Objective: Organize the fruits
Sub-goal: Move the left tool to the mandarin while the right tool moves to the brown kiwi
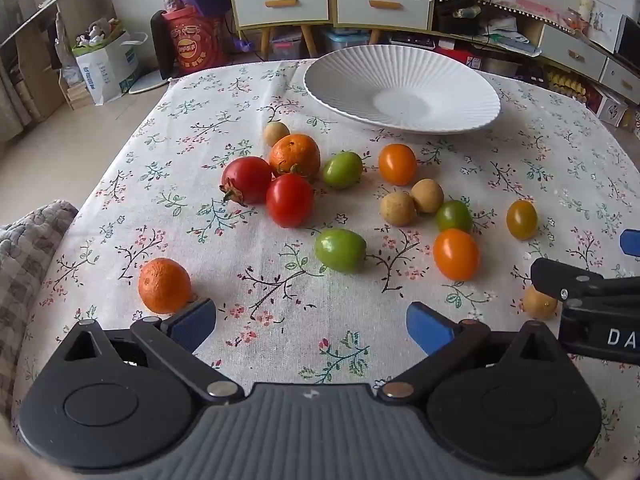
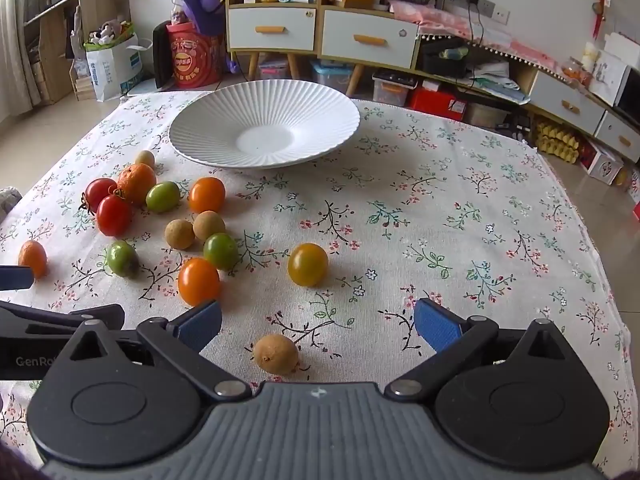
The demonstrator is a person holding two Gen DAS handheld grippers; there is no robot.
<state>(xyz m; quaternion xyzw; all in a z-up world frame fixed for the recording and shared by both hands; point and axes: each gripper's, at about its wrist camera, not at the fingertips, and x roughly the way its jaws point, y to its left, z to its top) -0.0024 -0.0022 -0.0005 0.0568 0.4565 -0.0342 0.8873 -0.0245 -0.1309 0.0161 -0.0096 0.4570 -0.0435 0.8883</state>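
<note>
Plate (image 2: 264,132) stood at the worktop's (image 2: 460,216) far side; fruits (image 2: 200,240) lay scattered before it, leftward.

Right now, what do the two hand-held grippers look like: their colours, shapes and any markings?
Both look alike. The left hand-held gripper has two blue pads on black linkage arms with silver pivot pins, two round black housings, and a ribbed grey body. The right hand-held gripper is built the same. White lettering shows on each one's side in the other's view, cut off by the frame edge. No cables or sleeves are visible.

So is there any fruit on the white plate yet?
No, the white plate is bare, and the fruits, such as the yellow tomato, all lie on the tablecloth.
</note>
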